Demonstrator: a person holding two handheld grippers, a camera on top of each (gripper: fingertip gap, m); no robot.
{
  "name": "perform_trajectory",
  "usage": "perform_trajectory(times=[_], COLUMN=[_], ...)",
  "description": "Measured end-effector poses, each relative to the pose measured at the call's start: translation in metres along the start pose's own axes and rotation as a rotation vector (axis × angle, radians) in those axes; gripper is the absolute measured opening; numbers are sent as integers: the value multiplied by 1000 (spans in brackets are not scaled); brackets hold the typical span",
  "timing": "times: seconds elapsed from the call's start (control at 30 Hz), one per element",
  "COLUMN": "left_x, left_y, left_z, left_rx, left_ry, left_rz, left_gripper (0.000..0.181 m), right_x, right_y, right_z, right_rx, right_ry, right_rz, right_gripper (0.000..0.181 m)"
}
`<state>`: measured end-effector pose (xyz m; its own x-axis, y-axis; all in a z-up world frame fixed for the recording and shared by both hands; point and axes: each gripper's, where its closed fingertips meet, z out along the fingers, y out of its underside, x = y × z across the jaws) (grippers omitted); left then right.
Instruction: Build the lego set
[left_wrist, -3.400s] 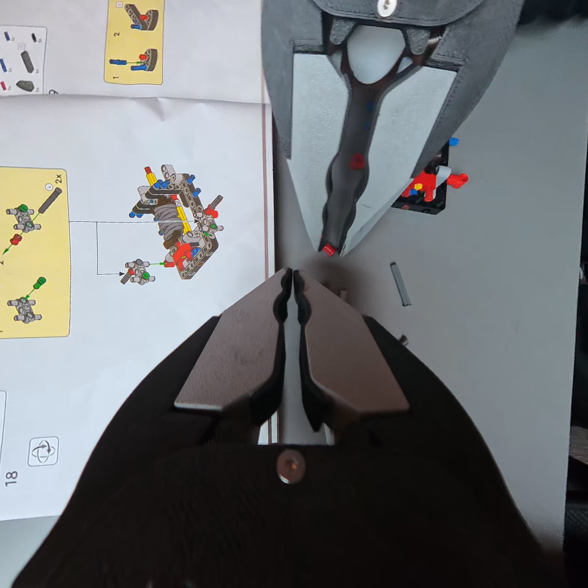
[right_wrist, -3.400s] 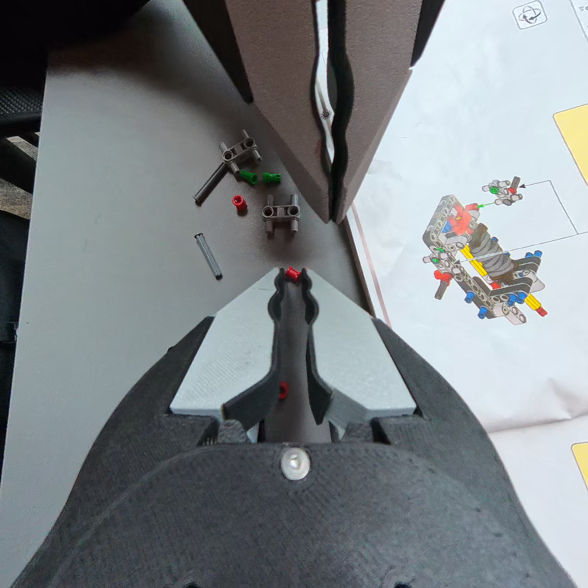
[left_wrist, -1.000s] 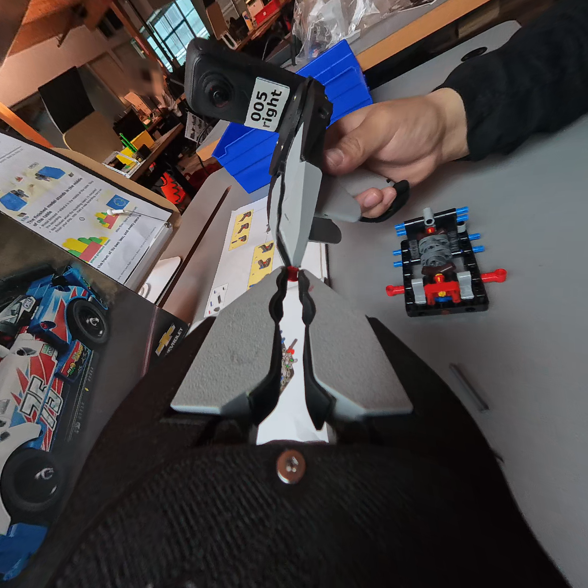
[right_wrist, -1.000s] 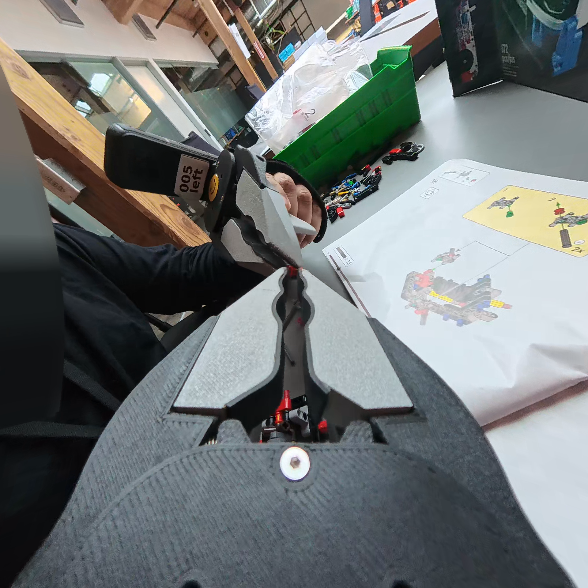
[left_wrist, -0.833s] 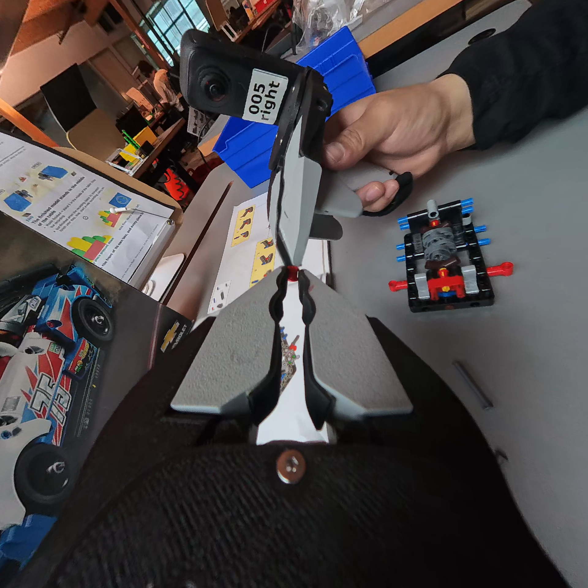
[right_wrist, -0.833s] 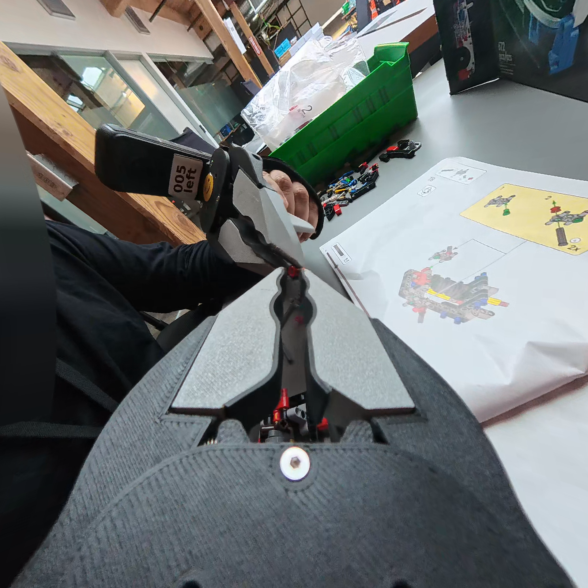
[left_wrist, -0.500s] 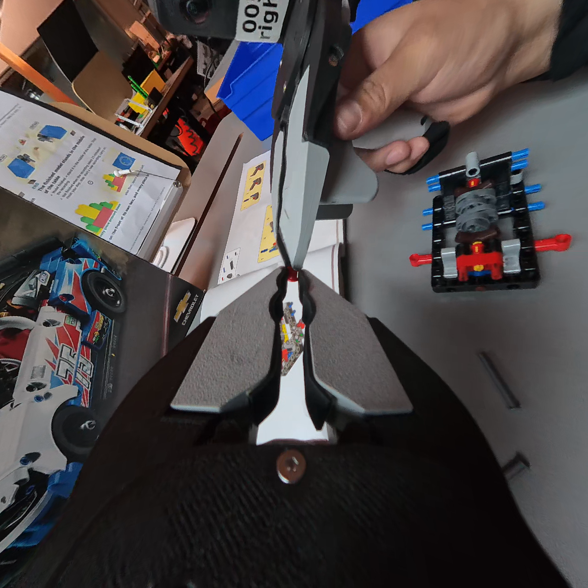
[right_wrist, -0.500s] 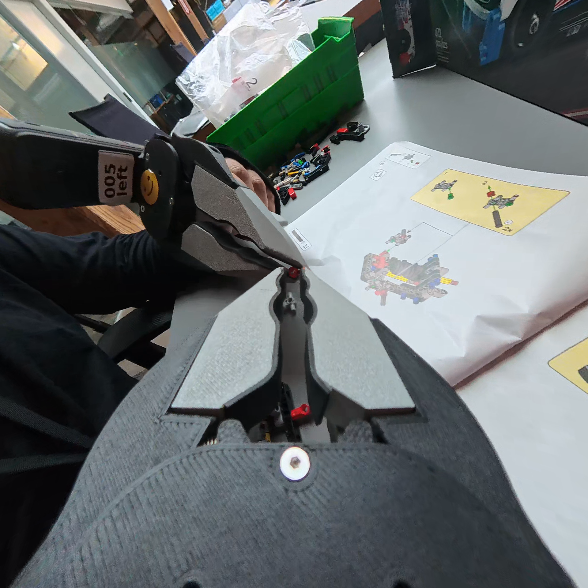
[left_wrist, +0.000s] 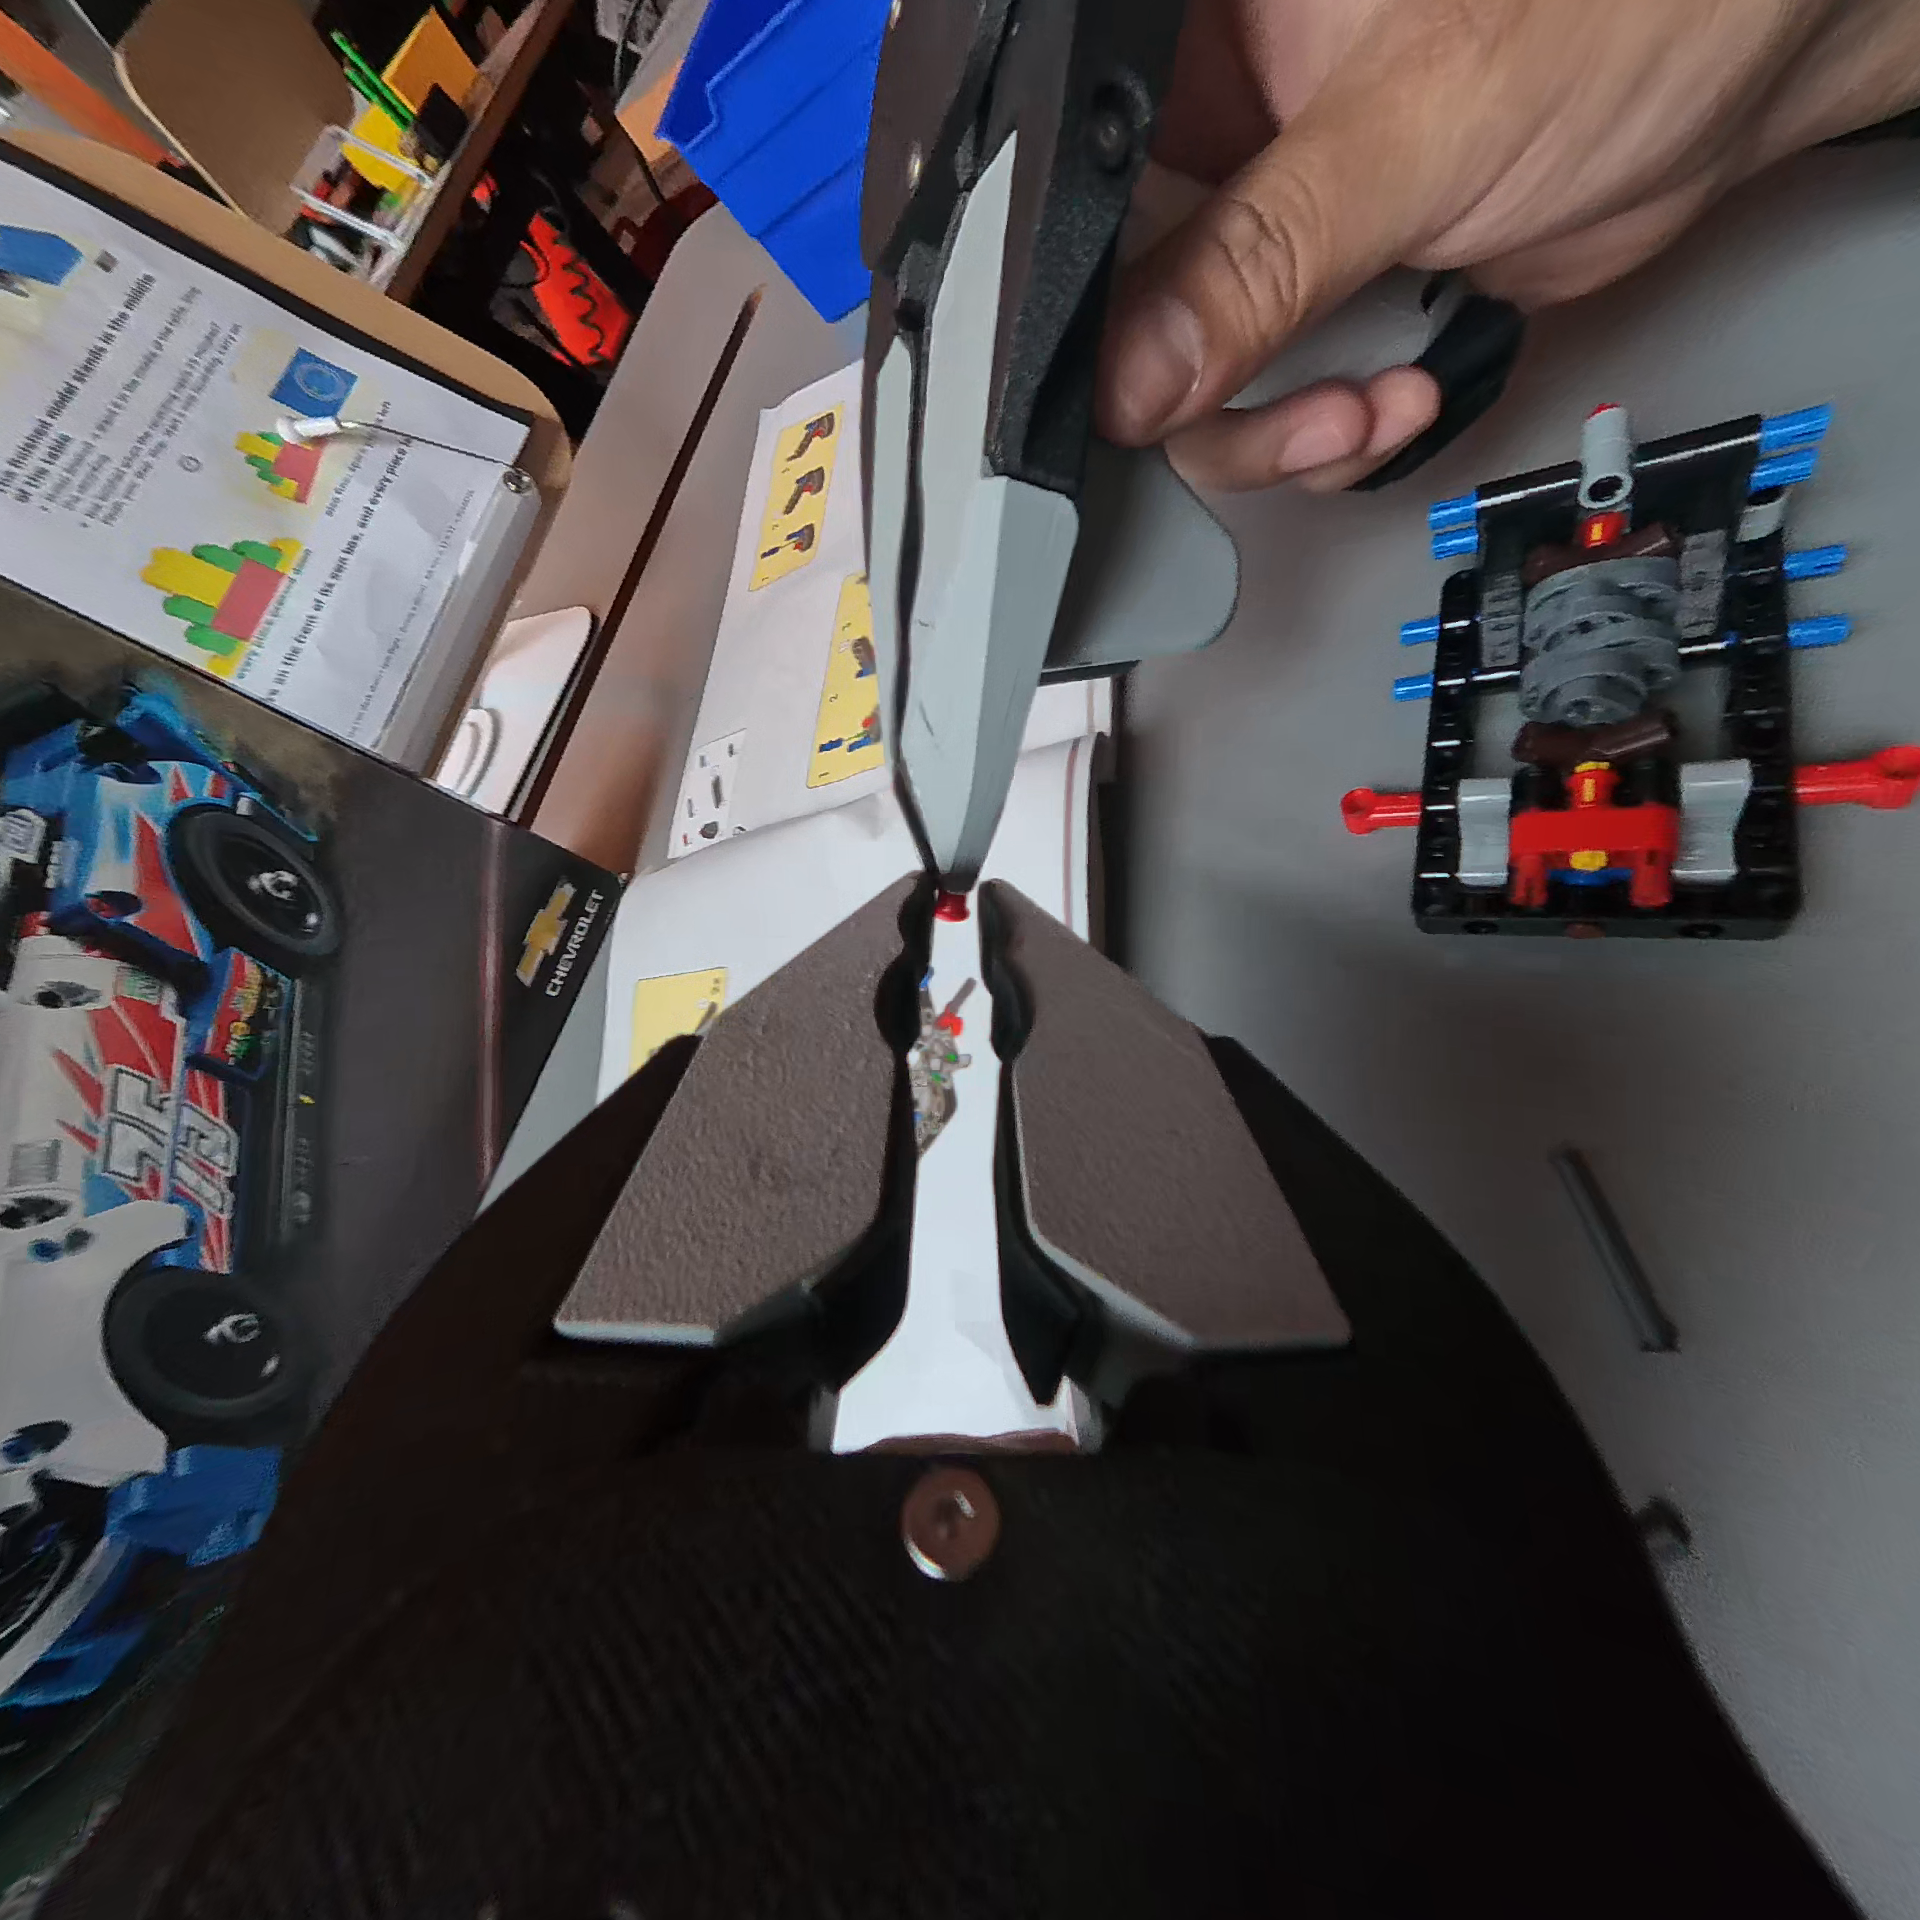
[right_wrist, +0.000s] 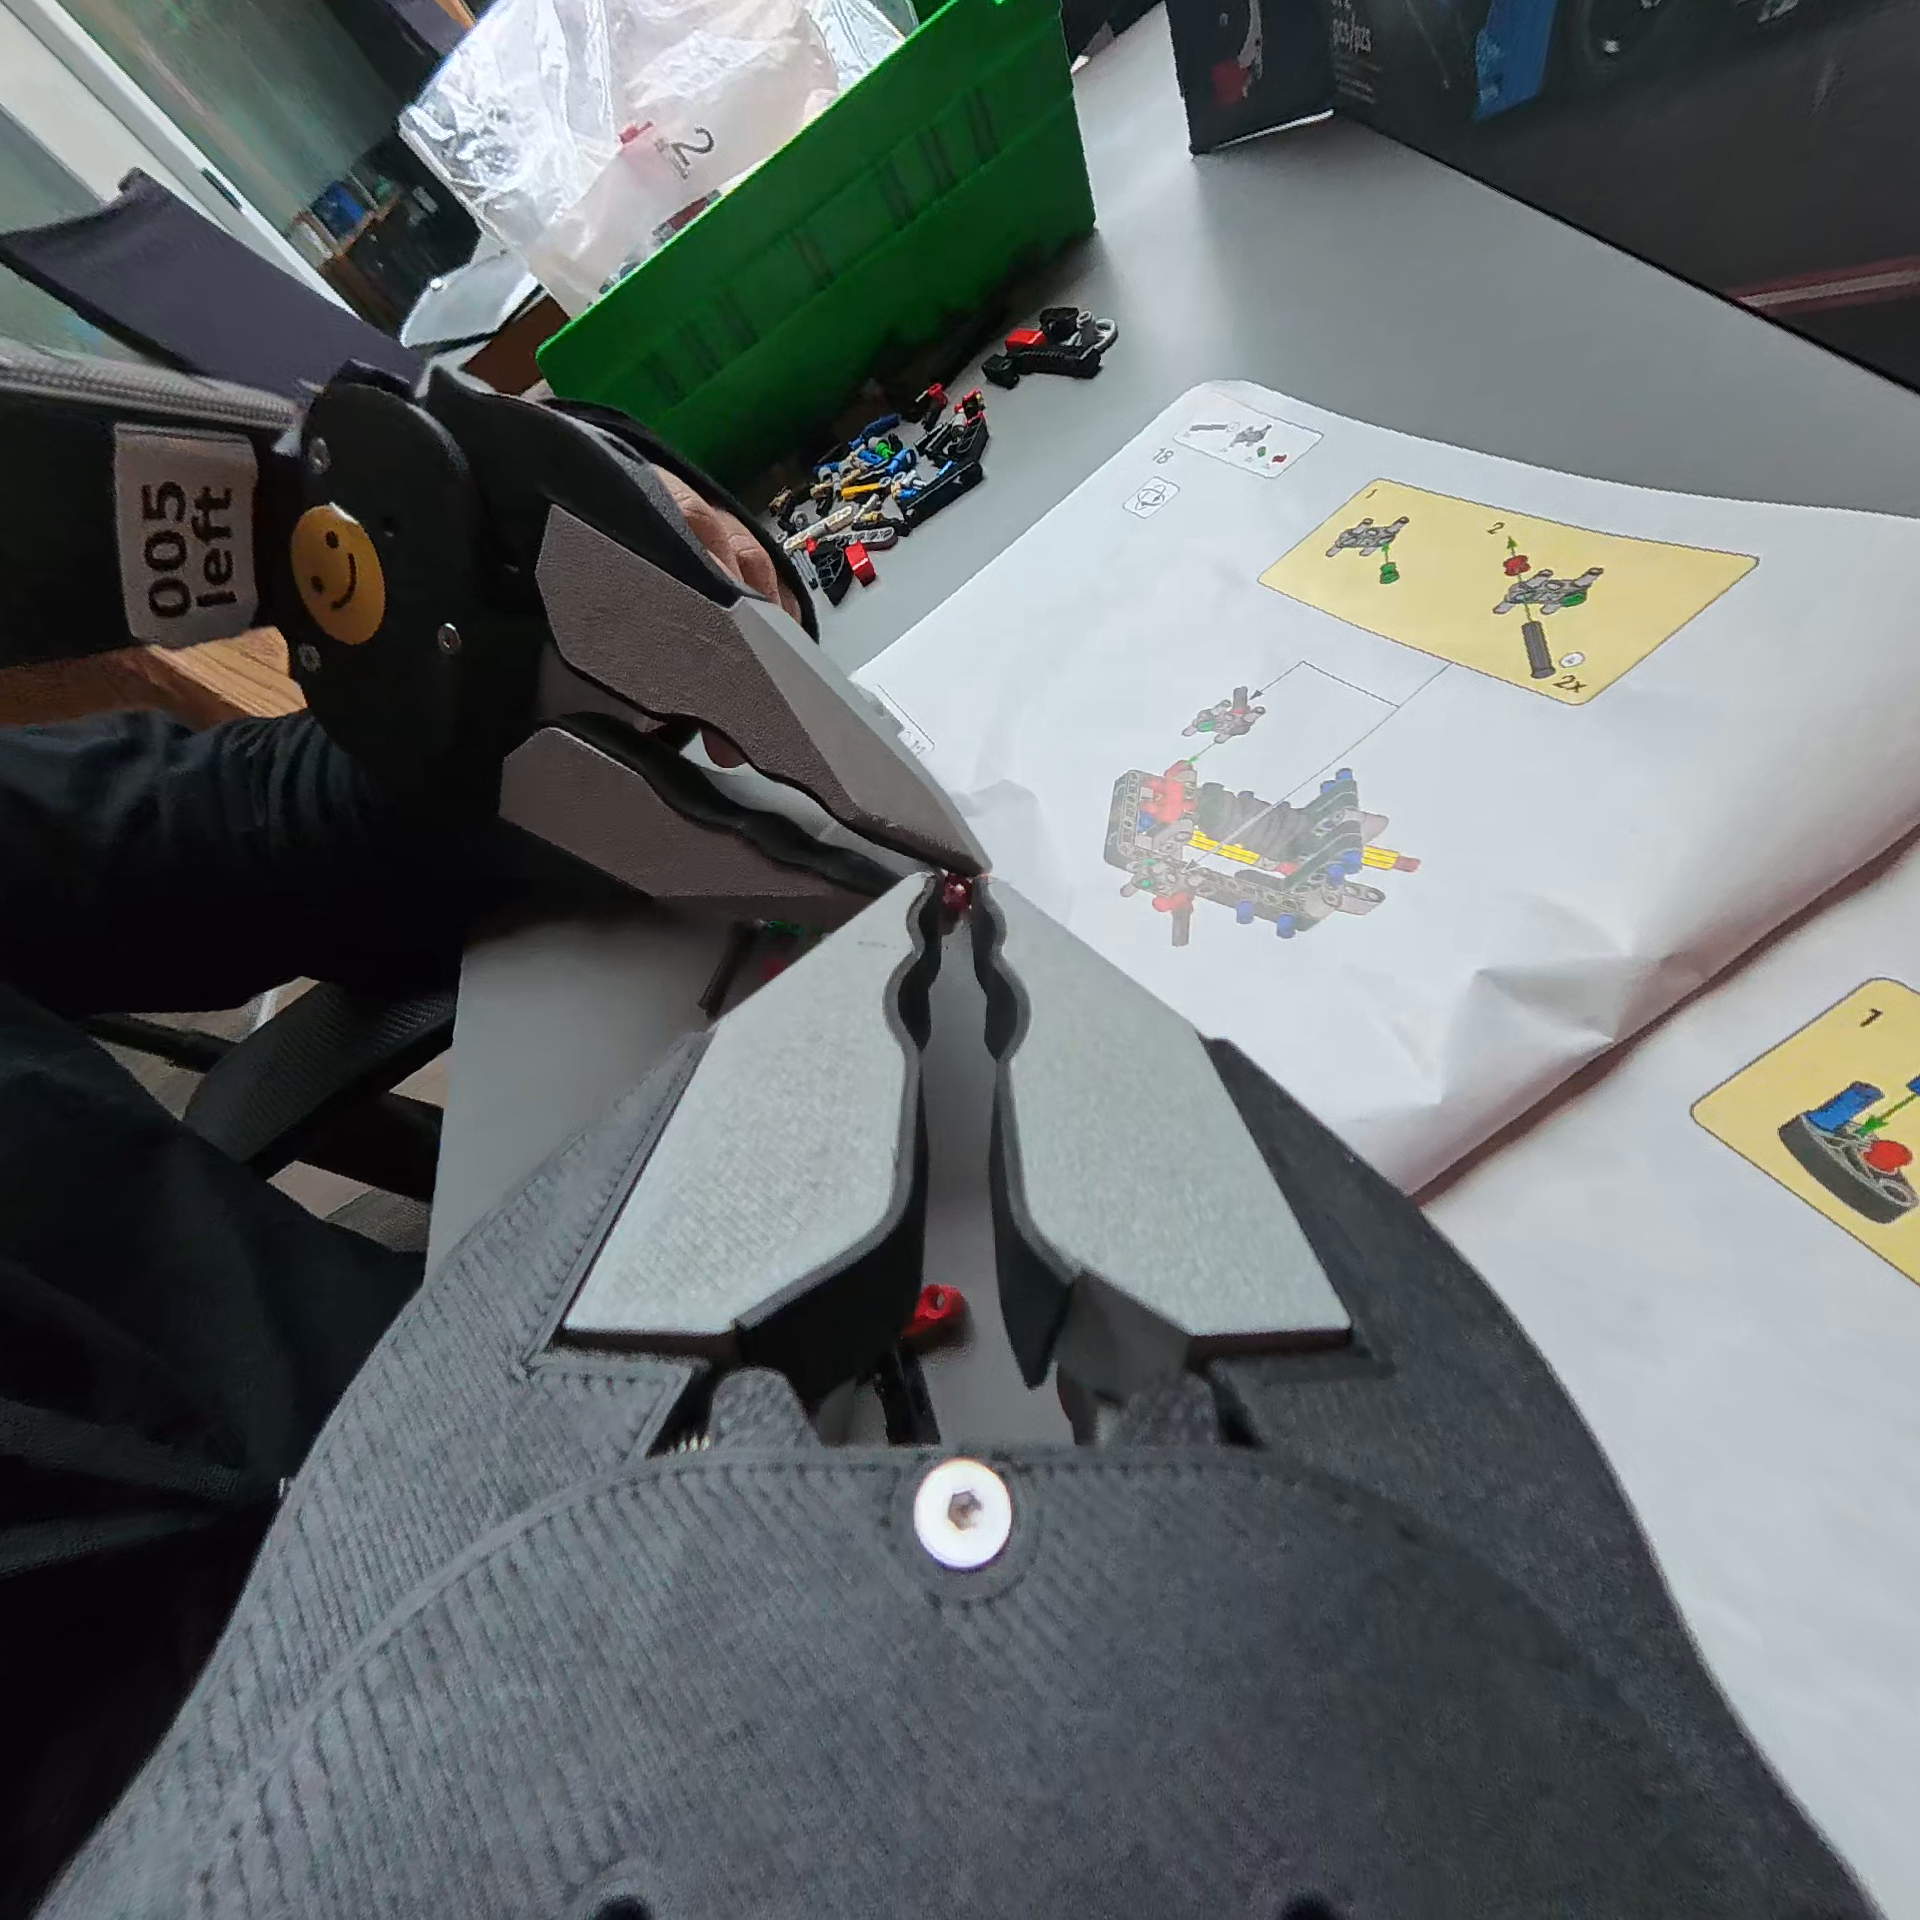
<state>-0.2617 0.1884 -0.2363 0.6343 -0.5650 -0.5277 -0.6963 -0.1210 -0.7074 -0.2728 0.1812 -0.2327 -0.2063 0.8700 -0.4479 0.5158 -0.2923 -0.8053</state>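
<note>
A small red piece (left_wrist: 952, 906) is held in the air between the tips of both grippers, which meet nose to nose. My right gripper (right_wrist: 954, 896) is shut on the red piece (right_wrist: 954, 891). It comes down from above in the left wrist view (left_wrist: 948, 873), held by a hand (left_wrist: 1455, 208). My left gripper (left_wrist: 951, 899) has its jaws narrowly apart, closed on either side of the same piece. It enters from the left in the right wrist view (right_wrist: 940, 875). The black-framed chassis build (left_wrist: 1605, 717) lies on the grey table to the right.
The open instruction booklet (right_wrist: 1455, 831) lies under the grippers. A grey axle (left_wrist: 1610, 1247) lies near the chassis. The set's box (left_wrist: 208, 1039) stands at left. A green bin (right_wrist: 831, 239) and a heap of loose pieces (right_wrist: 894, 488) are farther off. A blue bin (left_wrist: 790, 135) is behind. Both grippers' tips are close together, under 4 cm apart.
Both grippers have swung together and tilted down toward the table, tips still locked on the red piece. 3.4 s ago the left gripper was shut and apart from it.
</note>
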Motion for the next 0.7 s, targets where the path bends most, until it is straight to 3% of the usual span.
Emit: perform_trajectory(times=[0.1, 0.3, 0.5, 0.6, 0.7], left_x=[10, 22, -34, -74, -82], left_y=[0, -7, -5, 33, 62], left_z=[-2, -38, -47, -37, -30], left_rx=[17, 125, 196, 35, -89], left_ry=[103, 308, 154, -49, -86], left_rz=[-55, -60, -263, -406, -518], left_gripper=[21, 30, 21, 21, 20], right_x=[1, -14, -30, -37, -39], right_y=[5, 26, 55, 68, 81], right_z=[1, 7, 25, 36, 43], right_rx=[-36, -238, -526, -608, -691], right_ry=[4, 0, 102, 93, 106], right_rz=[-13, -142, -332, -348, -374], right_gripper=[2, 2, 2, 2, 2])
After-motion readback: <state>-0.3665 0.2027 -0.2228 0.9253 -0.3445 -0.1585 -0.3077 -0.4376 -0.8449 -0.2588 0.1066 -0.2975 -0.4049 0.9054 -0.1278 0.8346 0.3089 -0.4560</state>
